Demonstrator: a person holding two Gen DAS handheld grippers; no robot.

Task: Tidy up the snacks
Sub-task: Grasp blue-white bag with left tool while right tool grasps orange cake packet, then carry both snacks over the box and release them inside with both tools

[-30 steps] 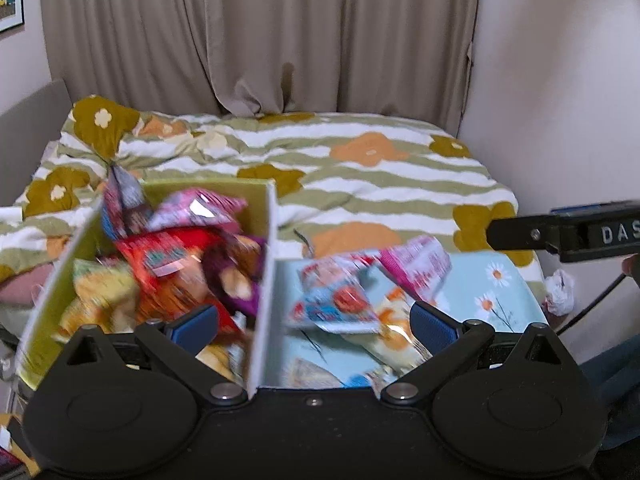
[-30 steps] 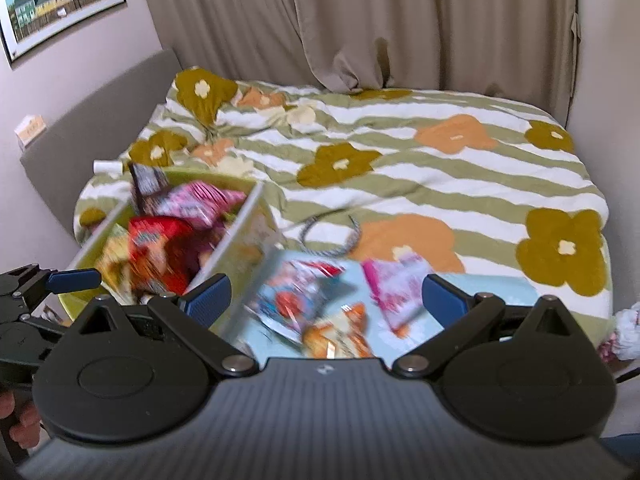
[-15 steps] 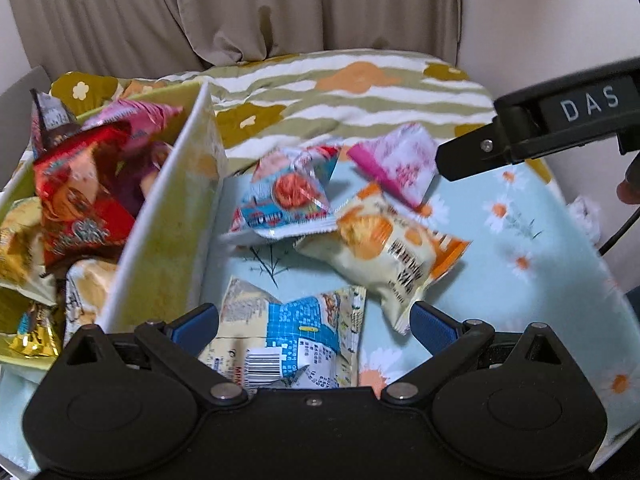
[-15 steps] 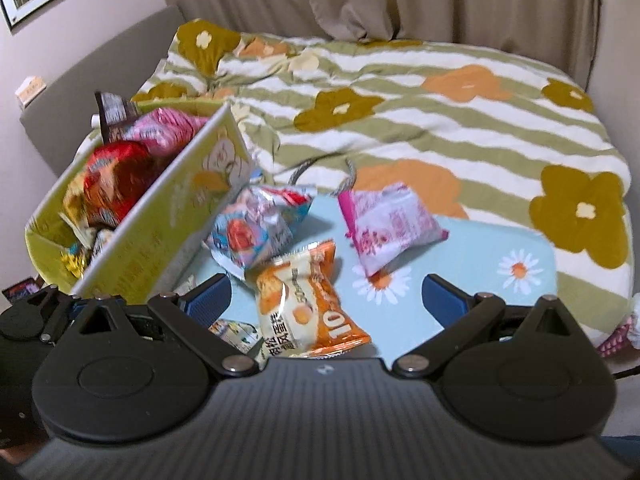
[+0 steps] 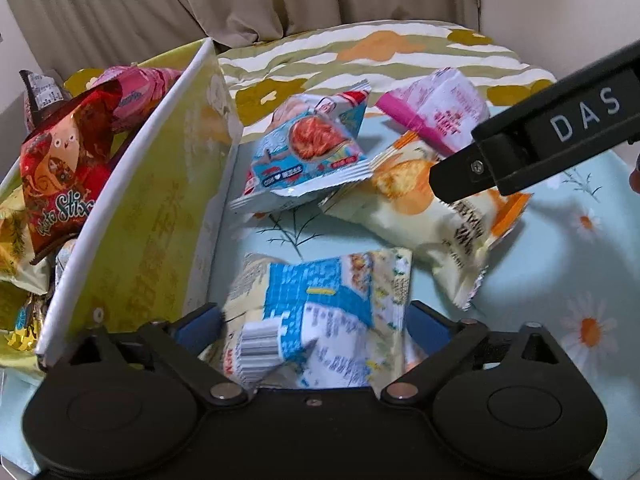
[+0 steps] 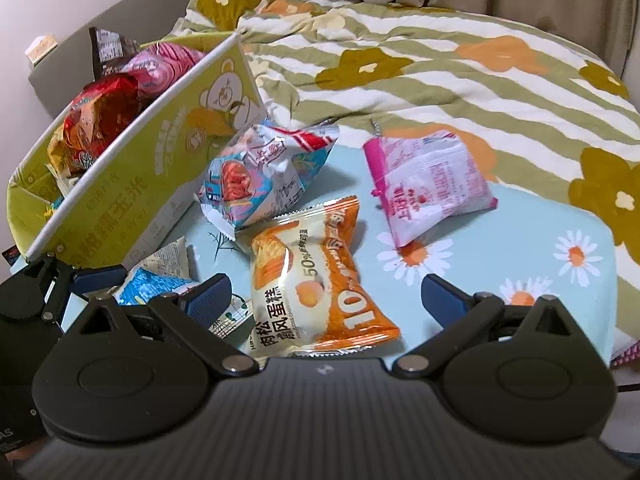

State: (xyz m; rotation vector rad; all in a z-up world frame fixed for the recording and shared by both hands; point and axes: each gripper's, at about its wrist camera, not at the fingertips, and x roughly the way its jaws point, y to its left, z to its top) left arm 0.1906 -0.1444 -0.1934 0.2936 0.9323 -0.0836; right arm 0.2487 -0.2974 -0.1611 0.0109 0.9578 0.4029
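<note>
My left gripper [image 5: 314, 326] is open, its jaws on either side of a blue and cream snack packet [image 5: 320, 320] lying on the light blue daisy cloth [image 5: 560, 288]. My right gripper [image 6: 326, 294] is open, its jaws on either side of an orange and cream cake packet [image 6: 312, 276]. The cake packet also shows in the left wrist view [image 5: 420, 216]. A light blue packet [image 6: 260, 176] and a pink and white packet [image 6: 424, 184] lie beyond. A yellow-green cardboard box [image 6: 132, 184] at the left holds several snack bags.
The cloth lies on a bed with a green striped flower quilt [image 6: 440, 64]. Beige curtains [image 5: 240, 4] hang behind. A grey headboard [image 6: 120, 24] is at the far left. The right gripper's body [image 5: 560, 128] crosses the left wrist view.
Both grippers have dropped lower and closer to the packets. The left one now straddles the blue packet and the right one the orange cake packet.
</note>
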